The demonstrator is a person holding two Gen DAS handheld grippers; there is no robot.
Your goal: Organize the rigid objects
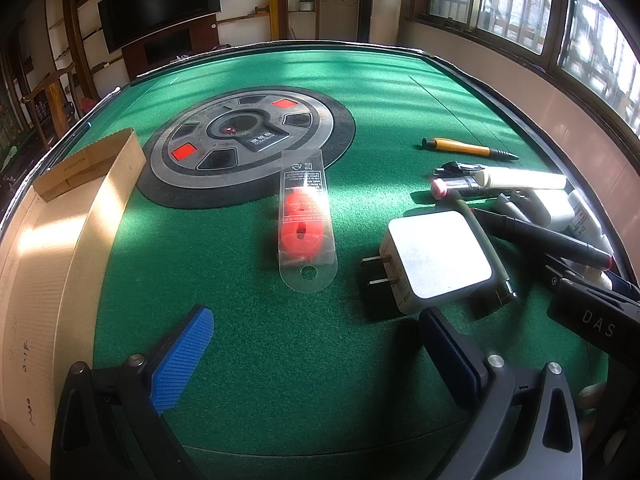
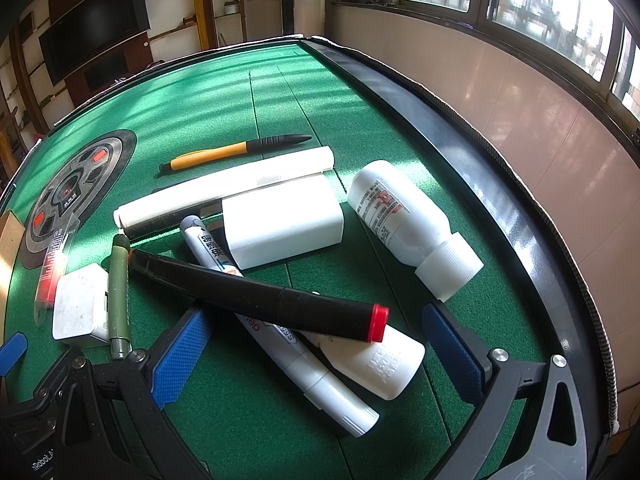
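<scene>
- Left wrist view: left gripper hovering low over the green counter, blue-padded fingers spread wide, holding nothing.
- Nearest item just ahead of the right-hand finger: white wall charger, prongs pointing left, an olive-green pen lying against its far side.
- Clear plastic sleeve with orange contents lying between the charger and the open cardboard box at the counter's left edge; box judged the likely destination.
- Best approach, as a judgement: straddle the charger across its flat sides, clear of the prongs and the pen, then close squarely so the smooth shell does not slip.
- Readable here: "DAS" on the black housing of the other tool at right; printed code on the box flap and text on the sleeve too small to make out; Chinese characters on the round centre panel, not legible.
- Right wrist view: right gripper set over the jumbled pile, fingers spread, gripping nothing.
- Black marker with red end cap lying crosswise on top of a white marker and a small white bottle; topmost, so judged the sensible first pick, taken mid-barrel to avoid dragging the pieces beneath.
- Also in the pile: white block, long white tube, white capped bottle, orange pen lying apart at the back.
- Readable here: Chinese print and part of a "deli"-like word on the white marker; red-and-black label on the capped bottle illegible; "iRobot.AI"-like lettering at lower left, partly cut off.
</scene>
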